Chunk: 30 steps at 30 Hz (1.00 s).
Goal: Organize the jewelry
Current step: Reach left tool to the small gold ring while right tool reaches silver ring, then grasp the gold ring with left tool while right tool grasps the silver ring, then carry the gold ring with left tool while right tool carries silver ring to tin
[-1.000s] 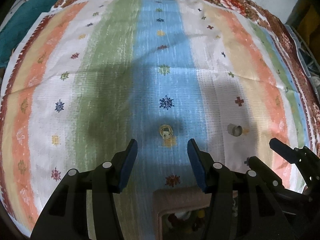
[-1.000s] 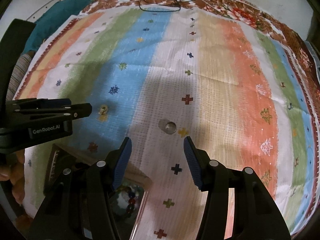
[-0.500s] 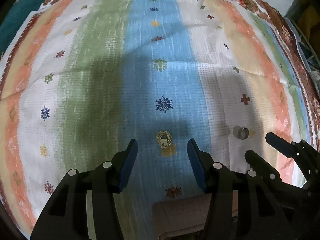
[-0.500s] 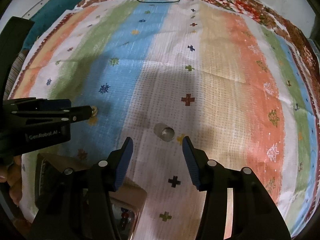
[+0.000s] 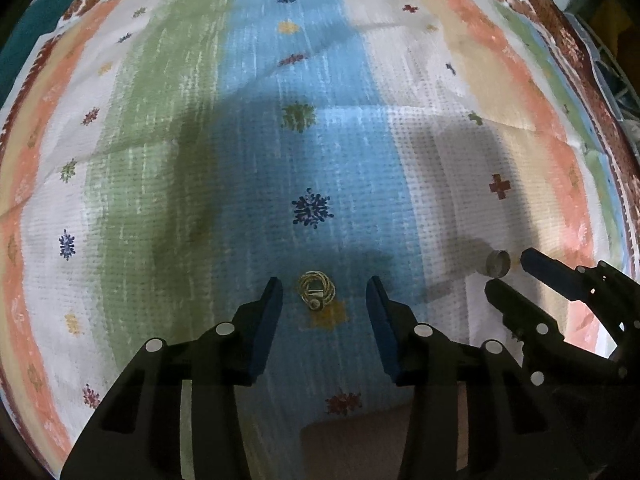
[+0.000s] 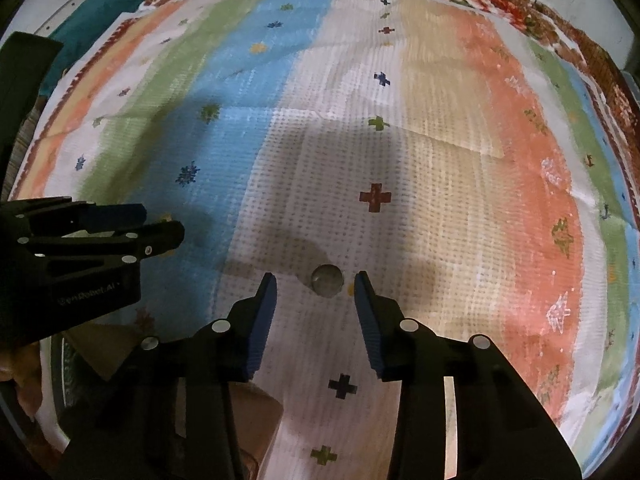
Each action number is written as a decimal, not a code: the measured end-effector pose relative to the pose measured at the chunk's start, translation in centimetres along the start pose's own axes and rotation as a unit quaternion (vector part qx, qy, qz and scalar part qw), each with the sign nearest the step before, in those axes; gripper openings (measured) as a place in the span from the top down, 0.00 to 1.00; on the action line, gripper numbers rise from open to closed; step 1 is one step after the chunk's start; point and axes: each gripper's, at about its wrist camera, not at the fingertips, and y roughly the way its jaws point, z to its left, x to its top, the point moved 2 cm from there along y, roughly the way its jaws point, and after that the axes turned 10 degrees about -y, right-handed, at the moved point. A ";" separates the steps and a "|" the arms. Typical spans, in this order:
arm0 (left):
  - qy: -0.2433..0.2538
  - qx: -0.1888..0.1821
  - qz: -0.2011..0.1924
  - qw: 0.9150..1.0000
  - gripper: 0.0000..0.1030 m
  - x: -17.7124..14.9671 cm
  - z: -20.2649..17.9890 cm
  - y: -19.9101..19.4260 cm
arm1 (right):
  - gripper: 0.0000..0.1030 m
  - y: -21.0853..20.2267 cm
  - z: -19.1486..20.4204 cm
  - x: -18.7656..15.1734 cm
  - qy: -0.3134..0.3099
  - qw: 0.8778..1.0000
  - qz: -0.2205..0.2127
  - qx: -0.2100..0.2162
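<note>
Closing around a coiled gold chain [image 5: 317,290], the left tool [image 5: 325,294] holds nothing yet. The right tool [image 6: 315,282] also narrows, empty, around a silver ring [image 6: 327,279], so both can be lifted together

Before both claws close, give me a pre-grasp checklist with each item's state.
1. Gold coiled piece lies between the left claw pads, jaws closing: ok.
2. Silver ring lies between the right claw pads, jaws closing: ok.
3. Pads touching either piece: not yet.
4. The two claws are apart from each other: ok.
5. Striped cloth flat around both pieces: ok.
6. Claw tips down at cloth level: cannot tell.
</note>
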 end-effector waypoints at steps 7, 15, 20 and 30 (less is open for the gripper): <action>0.004 0.005 -0.006 1.000 0.66 0.4 -0.2 0.7 | 0.66 1.1 -0.2 0.2 0.000 1.000 0.012 0.005; 0.012 0.001 -0.006 1.000 0.84 0.4 -0.5 0.9 | 0.81 1.6 -0.2 0.4 0.000 1.000 0.017 0.007; 0.013 0.007 -0.010 1.000 0.85 0.1 -0.4 0.6 | 0.81 1.5 -0.4 0.4 0.004 1.000 0.017 0.016; 0.008 0.005 -0.021 1.000 0.85 -0.8 -0.3 -1.3 | 0.81 -0.4 -0.5 -0.1 0.003 1.000 0.002 0.008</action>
